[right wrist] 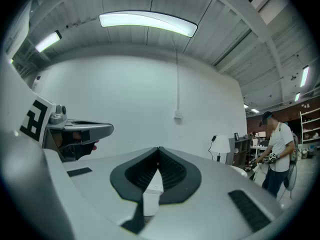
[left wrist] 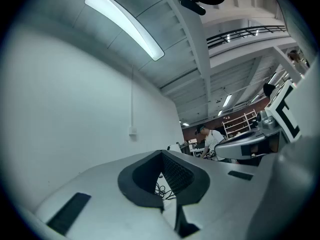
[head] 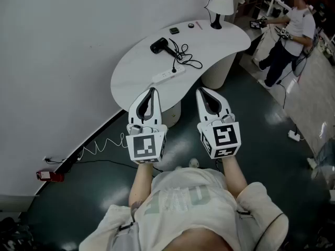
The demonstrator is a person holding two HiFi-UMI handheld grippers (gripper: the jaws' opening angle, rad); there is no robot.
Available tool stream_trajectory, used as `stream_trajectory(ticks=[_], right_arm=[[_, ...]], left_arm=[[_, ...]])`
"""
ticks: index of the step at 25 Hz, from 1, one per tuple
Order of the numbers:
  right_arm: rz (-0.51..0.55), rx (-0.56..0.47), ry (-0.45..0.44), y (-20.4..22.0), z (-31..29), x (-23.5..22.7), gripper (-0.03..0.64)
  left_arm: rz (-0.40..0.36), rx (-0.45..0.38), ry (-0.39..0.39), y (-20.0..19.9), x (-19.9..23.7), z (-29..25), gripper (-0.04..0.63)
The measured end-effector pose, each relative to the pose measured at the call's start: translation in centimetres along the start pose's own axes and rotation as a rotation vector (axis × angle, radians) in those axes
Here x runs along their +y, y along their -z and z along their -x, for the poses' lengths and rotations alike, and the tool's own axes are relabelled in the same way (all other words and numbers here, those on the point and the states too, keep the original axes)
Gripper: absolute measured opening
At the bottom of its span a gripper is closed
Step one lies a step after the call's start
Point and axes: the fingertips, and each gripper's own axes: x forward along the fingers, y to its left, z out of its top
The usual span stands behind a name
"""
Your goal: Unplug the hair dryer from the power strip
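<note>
A black hair dryer (head: 159,45) lies on the white curved table (head: 136,72). Its black cord (head: 184,57) loops down to a white power strip (head: 168,75) near the table's front edge. My left gripper (head: 152,91) and right gripper (head: 201,91) are side by side just short of that edge, both shut and holding nothing. In the left gripper view the jaws (left wrist: 161,153) meet, and the cord (left wrist: 160,188) shows through the gap below them. The right gripper's jaws (right wrist: 159,149) also meet, with a white block (right wrist: 152,188) seen below the tips.
A white lamp (head: 220,5) and small items (head: 174,30) stand at the table's far end. A person (head: 290,33) works at the back right. A white wall runs along the left, and a cable (head: 99,148) lies on the dark floor beside it.
</note>
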Motion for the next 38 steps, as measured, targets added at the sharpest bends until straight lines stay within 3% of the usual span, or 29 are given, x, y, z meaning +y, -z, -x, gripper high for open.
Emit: stream_trajectory(ticks=[13,23,27,33,38], right_arm=[[0.054,0.042,-0.051,3.5,-1.9,-3.8,0.020],[0.021,0.042,-0.109,4.9,-5.3,-5.6,0.021],[0.039,0.027,-0.094,5.6,-8.9,-6.8,0.021],[0.064,0.020,-0.104,5.0,-16.9,-8.9,0.021],[0.081,0.014,-0.108,3.7,-24.3,-10.2,0.021]], left_arm=[[0.016,0.041,-0.012,2.1,-2.5,-4.4,0.012],[0.016,0.037,-0.019,4.5,-1.8,-8.7,0.012],[0.026,0.027,0.000,6.1,-0.6,-11.9,0.014],[0.045,0.035,-0.033,8.6,3.7,-18.6,0.012],[0.027,0.003,-0.031,8.6,7.8,-24.4,0.014]])
